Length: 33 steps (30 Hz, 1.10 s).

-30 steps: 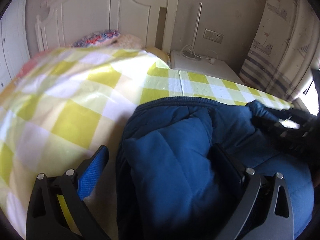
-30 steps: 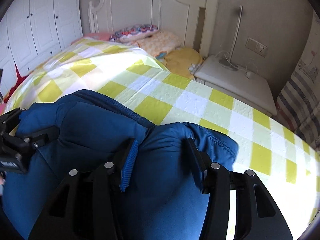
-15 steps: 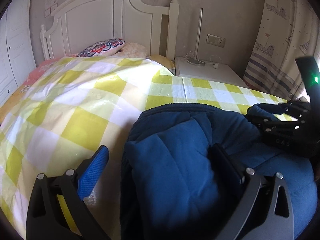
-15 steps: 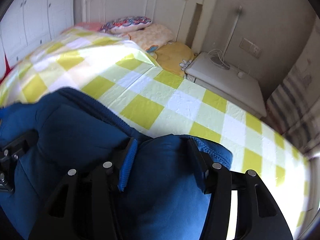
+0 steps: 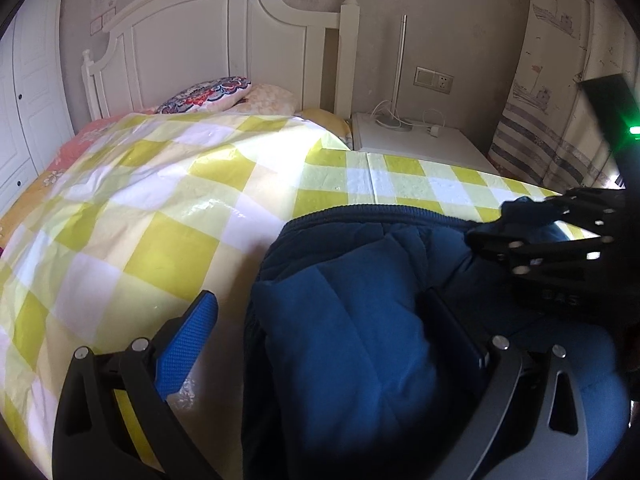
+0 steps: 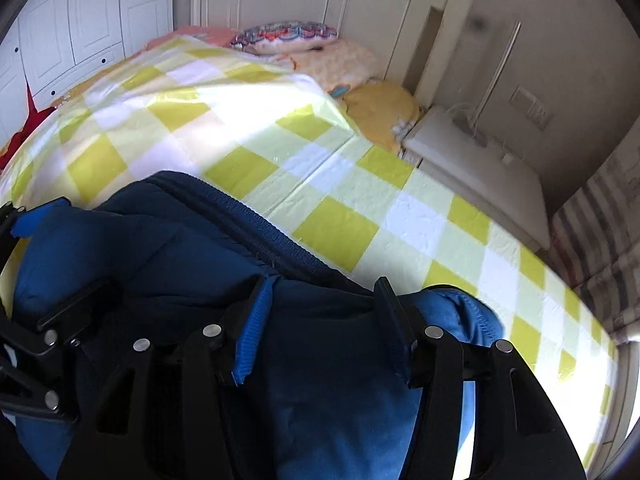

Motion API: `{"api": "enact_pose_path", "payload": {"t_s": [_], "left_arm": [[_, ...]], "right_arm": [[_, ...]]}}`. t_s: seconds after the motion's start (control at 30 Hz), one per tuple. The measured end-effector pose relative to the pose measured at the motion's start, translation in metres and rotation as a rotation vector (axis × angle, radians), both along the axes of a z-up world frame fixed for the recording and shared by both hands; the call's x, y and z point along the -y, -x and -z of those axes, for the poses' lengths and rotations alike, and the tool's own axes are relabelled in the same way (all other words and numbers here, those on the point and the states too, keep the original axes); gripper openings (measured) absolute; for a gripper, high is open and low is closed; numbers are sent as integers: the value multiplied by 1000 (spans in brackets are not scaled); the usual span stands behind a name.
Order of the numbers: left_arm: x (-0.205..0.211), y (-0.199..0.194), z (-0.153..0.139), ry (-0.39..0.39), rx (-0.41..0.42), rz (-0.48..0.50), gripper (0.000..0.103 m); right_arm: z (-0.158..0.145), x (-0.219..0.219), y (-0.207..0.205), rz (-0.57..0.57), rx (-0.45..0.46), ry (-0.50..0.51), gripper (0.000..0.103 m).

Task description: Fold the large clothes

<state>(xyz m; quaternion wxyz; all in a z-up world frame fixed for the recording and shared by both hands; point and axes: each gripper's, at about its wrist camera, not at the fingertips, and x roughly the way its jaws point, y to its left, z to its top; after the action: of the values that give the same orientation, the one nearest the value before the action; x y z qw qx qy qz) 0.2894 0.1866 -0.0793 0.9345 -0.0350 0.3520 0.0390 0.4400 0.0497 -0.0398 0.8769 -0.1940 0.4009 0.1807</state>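
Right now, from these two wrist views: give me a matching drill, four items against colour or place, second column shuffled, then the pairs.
1. jacket
2. bed cover
3. nightstand
4. patterned pillow

A. yellow and white checks
B. by the headboard
C. dark blue, between both grippers' fingers
D. white, beside the bed

Pairs: 1-C, 2-A, 3-D, 4-B

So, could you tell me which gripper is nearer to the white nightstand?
The right gripper. It sits at the blue jacket's end on the nightstand's side of the bed; the left gripper works the jacket's opposite end, farther away.
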Motion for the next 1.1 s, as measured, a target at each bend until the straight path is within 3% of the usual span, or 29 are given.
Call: {"api": "enact_pose_path", "payload": {"t_s": [0.07, 0.13, 0.17, 0.23, 0.3, 0.4, 0.57, 0.67, 0.73, 0.87, 0.93, 0.97, 1.03, 1.1], "left_arm": [[-1, 0, 0, 4, 1, -1, 101], [-1, 0, 1, 5, 3, -2, 101], [0, 0, 1, 3, 2, -3, 101], [-1, 1, 1, 2, 2, -2, 101], [1, 0, 2, -8, -5, 1, 101], [2, 1, 1, -19, -5, -4, 101], [1, 0, 2, -9, -9, -3, 101], [2, 1, 2, -10, -7, -3, 101], [4, 1, 2, -19, -5, 3, 101], [9, -2, 0, -58, -20, 0, 101], [7, -3, 1, -47, -32, 6, 101], [5, -4, 1, -34, -37, 9, 101], [4, -4, 2, -29, -36, 7, 101], [6, -2, 1, -37, -24, 7, 101]], "right_arm": [[-17, 12, 15, 22, 46, -79, 52], [-29, 28, 31, 67, 107, -167, 63], [-27, 33, 36, 102, 122, -158, 64], [0, 30, 33, 107, 55, -37, 65], [7, 36, 36, 97, 62, -81, 65], [-7, 40, 44, 114, 40, -93, 65], [-35, 22, 125, -6, 189, -118, 66], [-8, 2, 175, -111, 194, -79, 74], [6, -2, 193, -94, 295, -24, 74], [-10, 8, 193, -63, 209, -79, 74], [-22, 7, 222, -106, 291, -74, 75], [-19, 4, 241, -149, 326, -63, 77], [4, -4, 257, -194, 301, -29, 78], [29, -4, 267, -186, 353, 0, 78]]}}
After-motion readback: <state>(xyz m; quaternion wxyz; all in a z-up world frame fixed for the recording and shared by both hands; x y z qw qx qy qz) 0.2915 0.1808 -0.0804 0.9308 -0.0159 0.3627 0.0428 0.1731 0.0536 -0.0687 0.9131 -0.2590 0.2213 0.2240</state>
